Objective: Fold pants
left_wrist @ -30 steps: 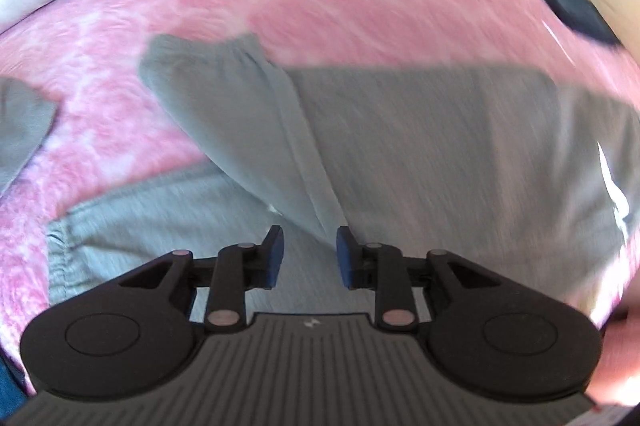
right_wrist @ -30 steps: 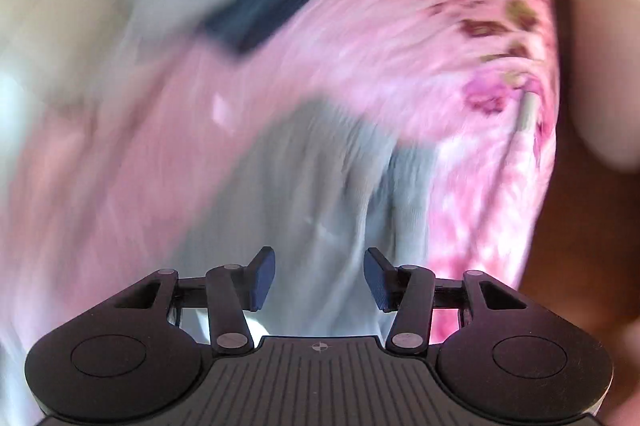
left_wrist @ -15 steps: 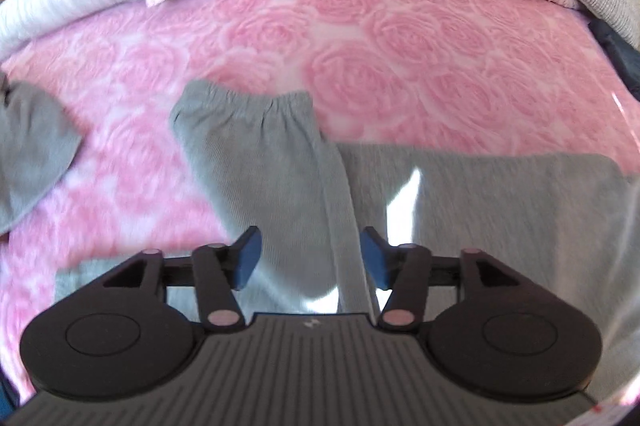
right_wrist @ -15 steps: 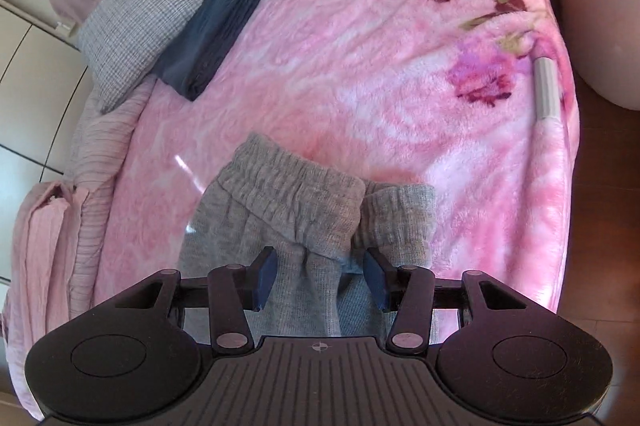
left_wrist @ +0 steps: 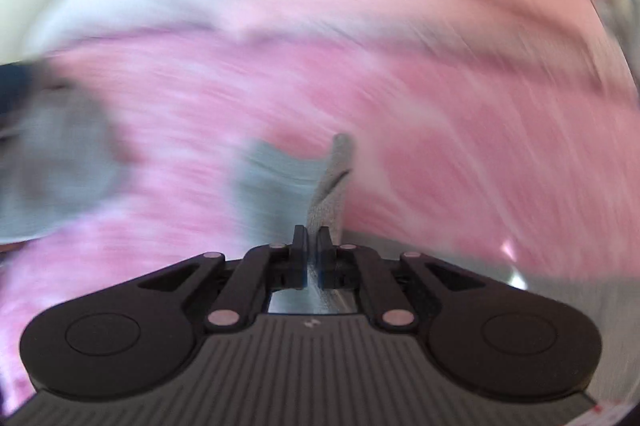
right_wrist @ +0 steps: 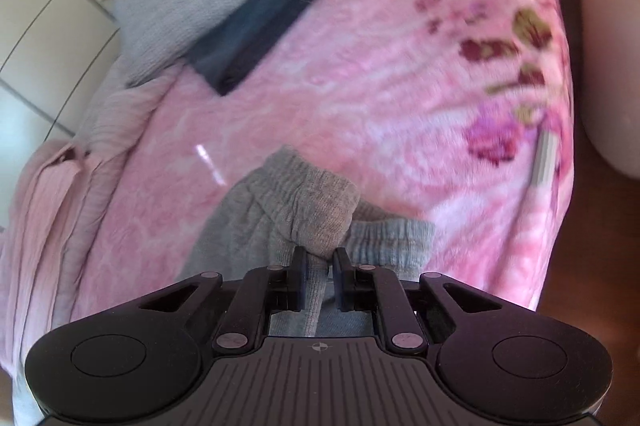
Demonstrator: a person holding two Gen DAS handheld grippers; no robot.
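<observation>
The grey sweatpants [right_wrist: 304,193] lie on the pink floral bedspread [right_wrist: 360,85]. In the right wrist view their gathered elastic waistband is bunched up and lifted. My right gripper [right_wrist: 320,258] is closing, and its pads press a fold of that waistband between them. The left wrist view is heavily blurred. There my left gripper [left_wrist: 312,238] is shut on a raised fold of the grey pants leg [left_wrist: 280,181], whose cuff end stands up just beyond the fingertips.
A folded dark blue garment [right_wrist: 256,25] and a grey pillow [right_wrist: 172,9] lie at the bed's far side. Pink bedding [right_wrist: 48,218] is piled on the left. Another grey cloth [left_wrist: 52,165] lies to the left. The bed edge and brown floor [right_wrist: 580,266] are at right.
Both grippers went from open over the flat pants to shut on pinched fabric. The left view swung left and blurred, and the waistband now stands bunched at the right gripper.
</observation>
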